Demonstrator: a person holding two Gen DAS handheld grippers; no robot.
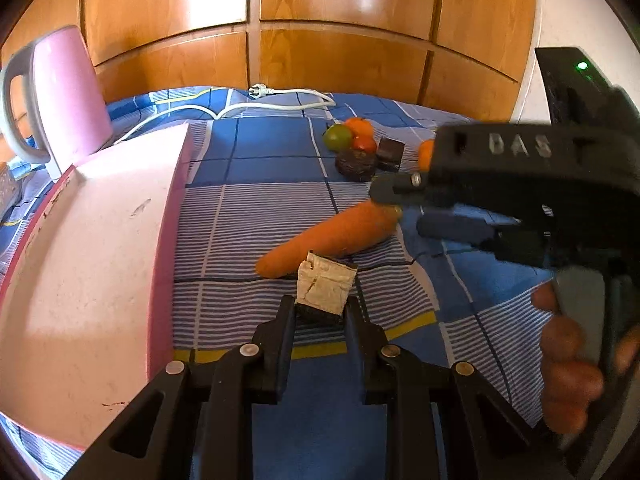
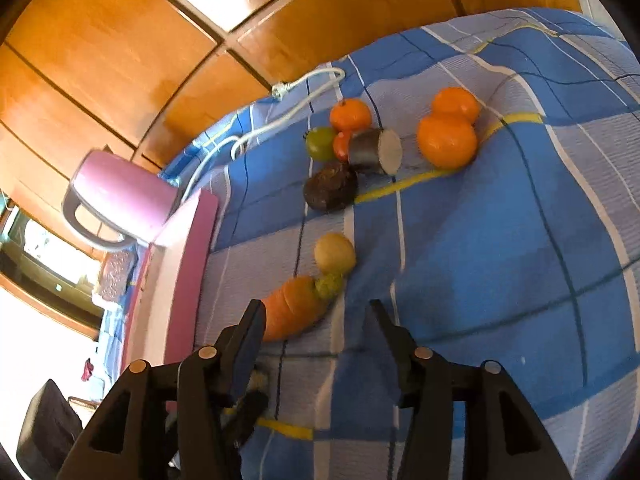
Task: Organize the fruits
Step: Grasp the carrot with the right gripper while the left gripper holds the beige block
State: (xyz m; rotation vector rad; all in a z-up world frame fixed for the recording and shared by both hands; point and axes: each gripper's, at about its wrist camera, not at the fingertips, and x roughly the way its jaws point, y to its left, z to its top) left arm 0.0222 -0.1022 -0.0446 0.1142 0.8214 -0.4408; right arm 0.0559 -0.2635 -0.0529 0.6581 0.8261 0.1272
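My left gripper (image 1: 320, 304) is shut on a dark-skinned chunk with a pale cut face (image 1: 325, 287), held just above the blue checked cloth, beside a pink tray (image 1: 100, 264). A carrot (image 1: 328, 238) lies right behind it. My right gripper (image 2: 316, 316) is open, its jaws wide, low over the carrot's green-topped end (image 2: 296, 306); it also shows in the left wrist view (image 1: 404, 208). Behind lie a pale round potato (image 2: 335, 253), a dark lumpy fruit (image 2: 330, 186), a cut dark piece (image 2: 376, 151), a green fruit (image 2: 321, 143) and several oranges (image 2: 447, 141).
A pink kettle (image 1: 68, 96) stands at the tray's far corner, with its white cord and plug (image 1: 260, 91) lying across the cloth. Wooden cabinet doors (image 1: 340, 52) close off the back. The cloth (image 2: 500, 240) extends to the right.
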